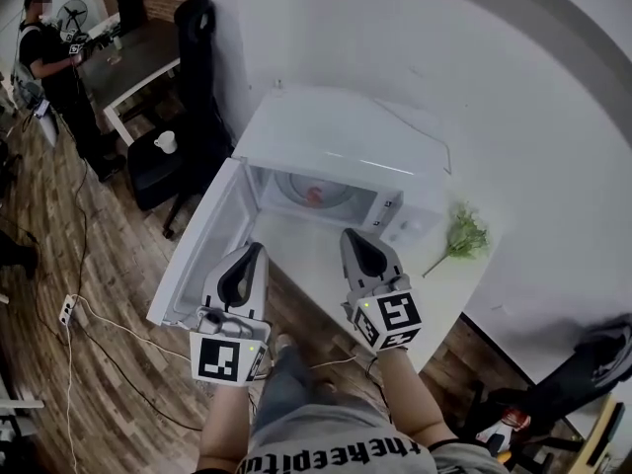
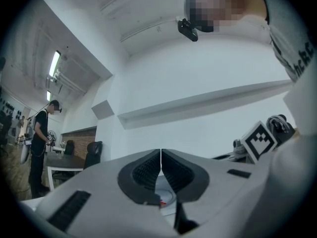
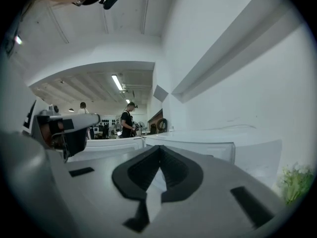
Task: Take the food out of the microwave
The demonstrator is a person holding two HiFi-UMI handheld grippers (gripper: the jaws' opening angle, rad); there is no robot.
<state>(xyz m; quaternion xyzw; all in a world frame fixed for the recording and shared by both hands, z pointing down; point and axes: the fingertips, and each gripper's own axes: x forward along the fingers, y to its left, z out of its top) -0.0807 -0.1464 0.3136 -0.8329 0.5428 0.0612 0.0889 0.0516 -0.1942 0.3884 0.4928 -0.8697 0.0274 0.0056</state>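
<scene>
Sitting inside the open microwave [image 1: 346, 141], on its round glass turntable [image 1: 286, 188], the food [image 1: 314, 196] is seen only as a small reddish lump near the middle of the plate. Its kind cannot be made out from this far. The microwave is white and is set on a white counter [image 1: 454, 284], and its door [image 1: 202, 250] is swung wide to the left of the cavity. The left gripper [image 1: 259, 248] is held in front of the microwave, just beside the inner face of the open door, and its jaws are pressed together with nothing between them. The right gripper [image 1: 353, 233] is held in front of the microwave towards its control-panel side, its jaws likewise closed tight and empty. Both grippers are kept outside the cavity, and the food is touched by neither. A green leafy sprig [image 1: 464, 235] is laid on the counter to the right of the microwave.
</scene>
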